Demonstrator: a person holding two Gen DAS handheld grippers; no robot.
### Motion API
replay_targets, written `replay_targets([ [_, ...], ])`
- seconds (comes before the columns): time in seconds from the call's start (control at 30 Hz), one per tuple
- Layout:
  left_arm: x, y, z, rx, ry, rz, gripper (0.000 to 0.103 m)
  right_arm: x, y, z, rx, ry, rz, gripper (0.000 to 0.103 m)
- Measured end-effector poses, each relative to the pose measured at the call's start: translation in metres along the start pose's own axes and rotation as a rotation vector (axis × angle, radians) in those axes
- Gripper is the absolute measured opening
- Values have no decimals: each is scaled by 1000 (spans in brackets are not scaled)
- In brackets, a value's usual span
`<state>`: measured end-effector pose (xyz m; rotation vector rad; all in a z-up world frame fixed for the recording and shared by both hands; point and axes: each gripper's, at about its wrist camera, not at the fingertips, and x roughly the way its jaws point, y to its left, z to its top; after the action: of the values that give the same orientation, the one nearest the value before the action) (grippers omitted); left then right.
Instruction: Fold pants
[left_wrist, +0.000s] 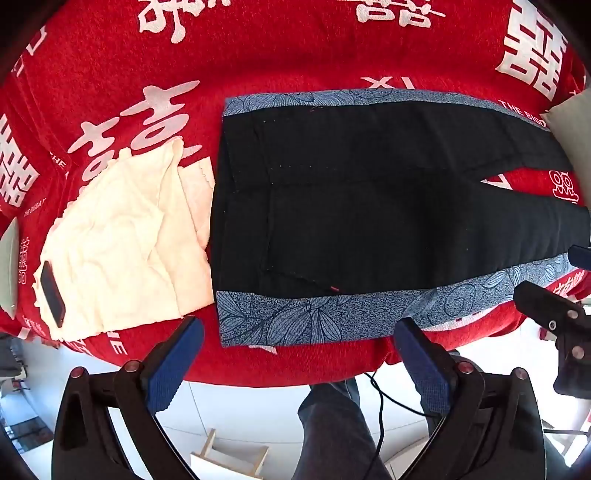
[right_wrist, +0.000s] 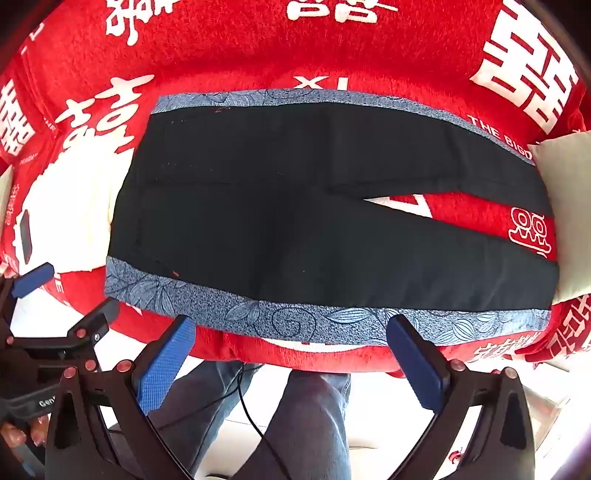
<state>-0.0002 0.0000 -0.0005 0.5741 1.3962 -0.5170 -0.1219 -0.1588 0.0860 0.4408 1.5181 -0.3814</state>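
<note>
Wide-spread blue pads of left gripper (left_wrist: 299, 334) and right gripper (right_wrist: 290, 332), released, empty, poised above near edge. Black pants (left_wrist: 369, 206) with blue floral side stripes, flat on red blanket (left_wrist: 295, 55), legs splayed rightward. Left of waistband, touching: cream cloth (left_wrist: 122, 236) bearing dark phone (left_wrist: 53, 293). Below: person's jeans-clad legs (right_wrist: 314, 417).

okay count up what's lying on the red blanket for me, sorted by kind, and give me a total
Pants, black with blue floral side bands: 1
Cream cloth: 1
Dark phone, lying on the cloth: 1
Pale cushion at the right edge: 1
Total: 4
Both claws hover open above the near edge, holding nothing.
</note>
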Motion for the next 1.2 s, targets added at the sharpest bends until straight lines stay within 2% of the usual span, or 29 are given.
replay_targets([
  [0.17, -5, -13, -9, 21, -10, 21, 103, -7, -10, 0, -10, 2, -4, 103],
  [0.3, -12, -14, -12, 31, -15, 5, 103, -10, -4, -6, -21, -1, -39, 103],
  [0.5, -19, -12, 0, 18, 14, 5, 103, -16, -8, -9, -36, -10, -44, 103],
  [1.0, -25, -16, -1, 24, 11, 16, 103, -22, -10, -10, -37, -27, -58, 103],
  [1.2, -31, -18, -1, 31, -15, 24, 103, -25, -10, -10, -39, -35, -62, 103],
])
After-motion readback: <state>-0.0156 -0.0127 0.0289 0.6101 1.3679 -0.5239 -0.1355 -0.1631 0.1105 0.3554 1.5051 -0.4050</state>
